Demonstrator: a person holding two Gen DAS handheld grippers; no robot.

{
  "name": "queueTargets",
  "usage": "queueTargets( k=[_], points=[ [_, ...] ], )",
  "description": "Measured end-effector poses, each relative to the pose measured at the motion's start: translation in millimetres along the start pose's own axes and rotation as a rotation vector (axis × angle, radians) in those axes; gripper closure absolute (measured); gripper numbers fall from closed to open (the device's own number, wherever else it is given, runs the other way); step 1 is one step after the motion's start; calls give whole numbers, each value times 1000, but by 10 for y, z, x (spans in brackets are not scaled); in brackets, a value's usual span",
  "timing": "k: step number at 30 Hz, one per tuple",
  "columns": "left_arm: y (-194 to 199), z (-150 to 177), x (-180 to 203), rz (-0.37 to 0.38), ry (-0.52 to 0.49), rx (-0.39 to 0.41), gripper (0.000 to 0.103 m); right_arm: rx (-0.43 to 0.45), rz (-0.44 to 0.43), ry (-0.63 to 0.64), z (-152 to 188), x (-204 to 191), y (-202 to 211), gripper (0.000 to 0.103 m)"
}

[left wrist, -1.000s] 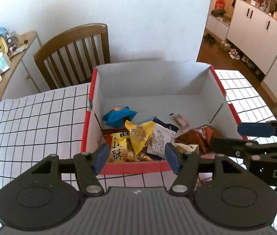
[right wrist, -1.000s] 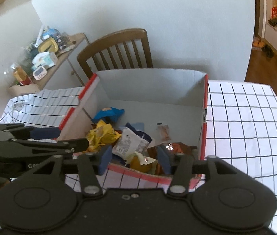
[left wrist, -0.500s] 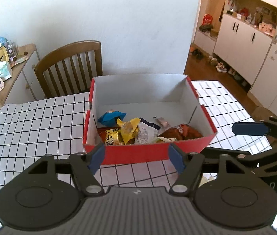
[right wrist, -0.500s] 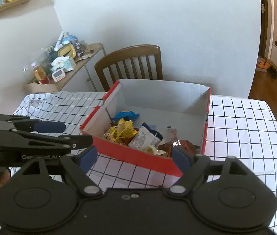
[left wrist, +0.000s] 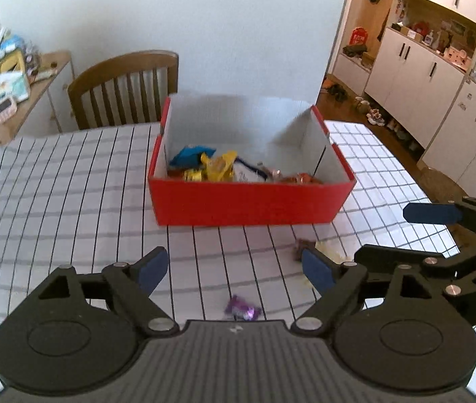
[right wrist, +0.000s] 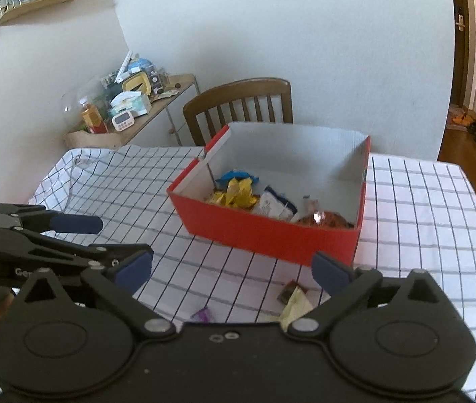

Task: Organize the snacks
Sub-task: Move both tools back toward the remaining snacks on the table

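A red box with white inner walls stands on the checked tablecloth and holds several snack packets in blue, yellow, white and brown. On the cloth in front of it lie a small purple wrapped candy and a brown and pale yellow packet. My left gripper hangs over the cloth short of the box, its jaws opening with nothing between them. My right gripper is beside it, jaws also opening and empty, above the loose packets.
A wooden chair stands behind the table against the wall. A side shelf at the left carries a timer, tissues and bottles. White cabinets line the right side. The checked cloth stretches left of the box.
Both grippers have drawn back from over the box toward the near side of the table, and their jaws have spread wider. The loose candy and packet have come into view.
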State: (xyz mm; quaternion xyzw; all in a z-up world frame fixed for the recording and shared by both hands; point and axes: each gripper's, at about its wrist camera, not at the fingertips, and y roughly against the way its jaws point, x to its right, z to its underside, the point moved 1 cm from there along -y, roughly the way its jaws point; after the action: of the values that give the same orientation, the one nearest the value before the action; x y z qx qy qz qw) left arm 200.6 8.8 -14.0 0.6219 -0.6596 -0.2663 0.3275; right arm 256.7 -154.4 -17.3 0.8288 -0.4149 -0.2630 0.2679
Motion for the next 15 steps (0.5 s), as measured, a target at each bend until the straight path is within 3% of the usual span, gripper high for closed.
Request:
queueTargets(
  k=[6,15],
  points=[
    [-35,263,7,-21,42,-56,16,-46,-8,-19,312,17,-22,0],
    [-273,596,-23,-67,112,-211,16,-113,46,-2,617,115,-131,0]
  ],
)
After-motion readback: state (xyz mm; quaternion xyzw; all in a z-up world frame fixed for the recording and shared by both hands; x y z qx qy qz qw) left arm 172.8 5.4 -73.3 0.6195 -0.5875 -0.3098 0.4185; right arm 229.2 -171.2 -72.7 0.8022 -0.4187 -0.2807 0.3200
